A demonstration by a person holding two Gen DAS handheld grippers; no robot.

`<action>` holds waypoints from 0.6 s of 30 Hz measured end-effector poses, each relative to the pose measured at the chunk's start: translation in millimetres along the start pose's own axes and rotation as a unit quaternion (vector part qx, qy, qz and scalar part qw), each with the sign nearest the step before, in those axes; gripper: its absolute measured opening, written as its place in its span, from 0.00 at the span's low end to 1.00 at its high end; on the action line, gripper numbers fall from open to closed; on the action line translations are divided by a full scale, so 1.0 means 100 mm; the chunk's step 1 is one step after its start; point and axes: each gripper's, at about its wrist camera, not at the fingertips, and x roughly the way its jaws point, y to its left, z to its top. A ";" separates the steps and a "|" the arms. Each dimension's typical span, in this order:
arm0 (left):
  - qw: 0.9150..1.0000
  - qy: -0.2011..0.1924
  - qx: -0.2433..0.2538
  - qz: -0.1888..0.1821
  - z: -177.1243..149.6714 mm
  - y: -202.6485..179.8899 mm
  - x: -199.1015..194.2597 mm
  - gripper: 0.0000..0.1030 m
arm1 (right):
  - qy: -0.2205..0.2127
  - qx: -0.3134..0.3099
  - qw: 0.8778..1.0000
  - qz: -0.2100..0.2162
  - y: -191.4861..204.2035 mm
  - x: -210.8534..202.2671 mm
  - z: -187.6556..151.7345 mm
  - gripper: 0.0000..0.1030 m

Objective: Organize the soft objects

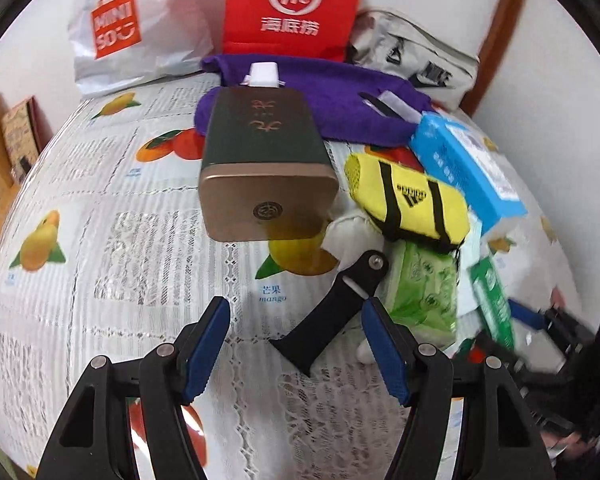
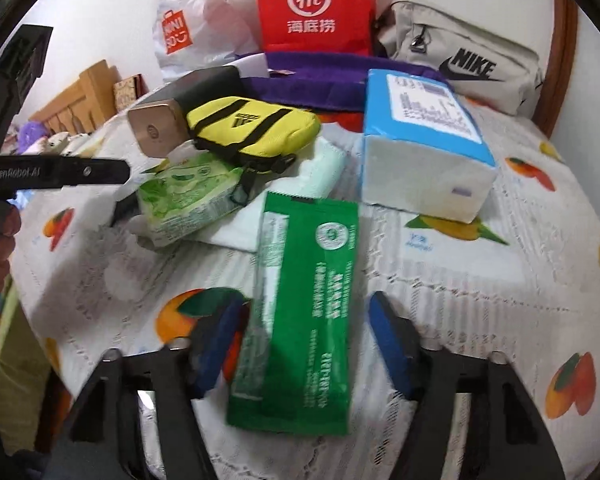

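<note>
In the left wrist view, the left gripper (image 1: 296, 340) is seen with its jaws apart; a black strap (image 1: 332, 308) lies between them, untouched by the pads. Beyond the strap a yellow pouch (image 1: 412, 204) rests on a green tissue pack (image 1: 424, 292).

In the right wrist view, the right gripper (image 2: 304, 344) is held spread around a green packet (image 2: 300, 312), near the yellow pouch (image 2: 252, 128); contact cannot be told.

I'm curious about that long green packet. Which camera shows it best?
The right wrist view: the green packet lies whole and flat between the right gripper's fingers. The left wrist view catches only a blurred piece at its right side.
</note>
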 end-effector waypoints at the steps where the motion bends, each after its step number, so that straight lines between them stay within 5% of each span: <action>1: 1.000 0.001 0.016 0.003 -0.02 -0.01 0.03 0.64 | -0.002 -0.001 1.000 -0.002 -0.02 0.00 0.00 0.43; 13: 0.994 0.006 0.109 0.004 -0.03 -0.19 0.26 0.64 | -0.013 0.048 0.998 -0.038 -0.54 -0.06 -0.03 0.37; 18: 0.990 0.007 0.144 -0.007 -0.06 -0.32 0.23 0.24 | -0.017 0.058 0.997 -0.041 -0.57 -0.02 -0.01 0.37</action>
